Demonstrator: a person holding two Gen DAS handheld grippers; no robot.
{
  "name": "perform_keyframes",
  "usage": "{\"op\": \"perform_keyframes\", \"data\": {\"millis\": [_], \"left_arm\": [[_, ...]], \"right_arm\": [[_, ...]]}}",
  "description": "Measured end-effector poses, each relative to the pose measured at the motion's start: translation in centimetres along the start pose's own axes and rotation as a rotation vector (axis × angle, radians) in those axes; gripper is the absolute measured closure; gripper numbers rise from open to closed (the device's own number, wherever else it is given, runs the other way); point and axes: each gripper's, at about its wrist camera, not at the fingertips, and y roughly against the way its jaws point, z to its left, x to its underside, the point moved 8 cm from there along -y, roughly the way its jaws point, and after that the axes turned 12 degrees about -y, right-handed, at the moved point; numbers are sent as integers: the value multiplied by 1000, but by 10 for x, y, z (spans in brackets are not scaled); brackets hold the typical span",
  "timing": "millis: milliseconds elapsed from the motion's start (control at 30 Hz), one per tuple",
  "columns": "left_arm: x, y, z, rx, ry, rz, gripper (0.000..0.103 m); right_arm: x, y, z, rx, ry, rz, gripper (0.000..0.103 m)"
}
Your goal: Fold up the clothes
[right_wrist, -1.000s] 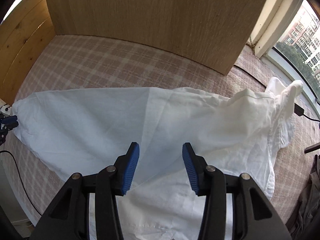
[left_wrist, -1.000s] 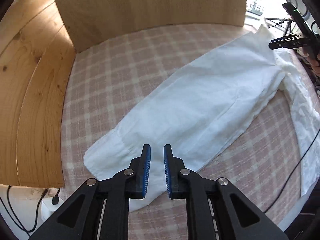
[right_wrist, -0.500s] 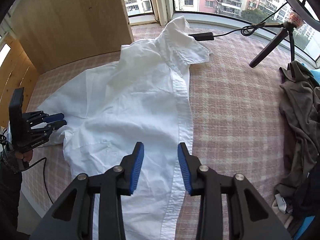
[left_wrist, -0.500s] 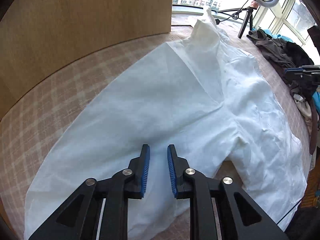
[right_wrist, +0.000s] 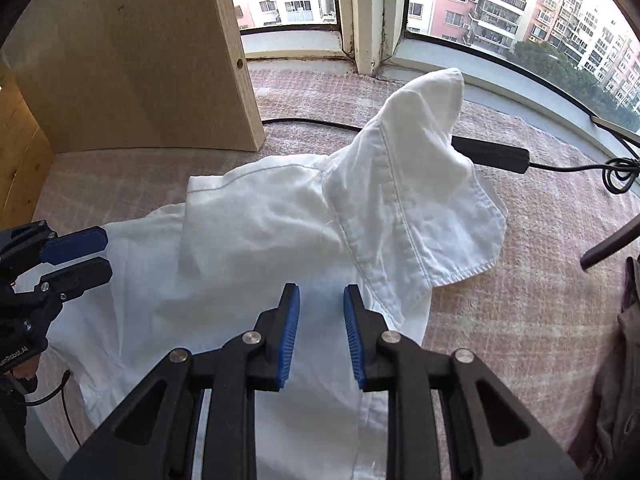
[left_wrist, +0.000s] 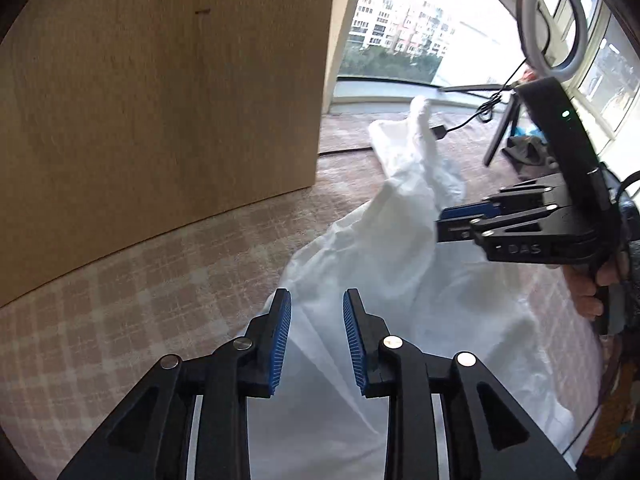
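A white collared shirt (right_wrist: 256, 240) lies spread on a pink checked cloth, its collar (right_wrist: 420, 184) raised toward the window. It also shows in the left wrist view (left_wrist: 380, 280). My left gripper (left_wrist: 317, 338) is open and empty, low over the shirt's left part; it shows at the left edge of the right wrist view (right_wrist: 76, 256). My right gripper (right_wrist: 321, 334) is open and empty, just above the shirt below the collar; it shows at the right of the left wrist view (left_wrist: 460, 222).
A wooden panel (right_wrist: 132, 60) stands at the back left, windows behind. A black cable and adapter (right_wrist: 492, 156) lie beside the collar. A ring light on a stand (left_wrist: 548, 28) and dark clothes (right_wrist: 624, 340) are at the right.
Both grippers have moved up along the shirt toward the collar and window. The left jaws have opened wider. The right gripper now sits close in front of the left.
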Motion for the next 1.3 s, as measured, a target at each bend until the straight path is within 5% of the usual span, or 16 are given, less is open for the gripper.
{"op": "perform_keyframes", "data": {"millis": [33, 100, 233, 267, 333, 367, 400, 633, 800, 867, 900, 933, 967, 1100, 1167, 1300], "left_arm": [[8, -10, 6, -47, 0, 53, 79], [17, -10, 16, -65, 17, 53, 76], [16, 12, 22, -45, 41, -12, 80], [10, 20, 16, -11, 25, -43, 80], [-4, 28, 0, 32, -39, -79, 75], [-10, 28, -7, 31, -78, -81, 69], [-14, 25, -13, 27, -111, -74, 66], [-11, -11, -30, 23, -199, 34, 66], [-6, -17, -26, 45, -162, 41, 66], [-4, -16, -25, 47, -157, 27, 66], [-3, -16, -26, 42, -160, 20, 66], [-2, -15, -26, 38, -163, 14, 65], [0, -15, -26, 34, -166, 7, 65], [2, -12, -18, 35, -136, -10, 65], [4, -10, -15, 30, -126, -20, 66], [6, -8, -6, -5, -105, -15, 67]], "right_arm": [[-2, -6, -8, 24, -12, 10, 81], [-2, -4, -33, 79, -83, 0, 102], [-2, 29, -53, 3, -96, -76, 98], [-3, 39, -57, -7, -83, -114, 95], [-8, 53, -68, 15, -57, -187, 69], [-11, 55, -73, 22, -47, -214, 46], [-14, 56, -78, 24, -38, -238, 39], [-32, 15, -100, -2, -72, -173, 39], [-35, -6, -84, -76, -40, -168, 37], [-39, -6, -77, -95, -22, -205, 38], [-40, -5, -74, -101, -19, -219, 48], [-39, -4, -70, -123, -20, -215, 64], [-37, -1, -68, -150, -37, -208, 96], [-35, 30, -90, -99, -159, -304, 96], [-30, 21, -91, -57, -145, -255, 95], [-28, 27, -87, 32, -60, -259, 80]]}}
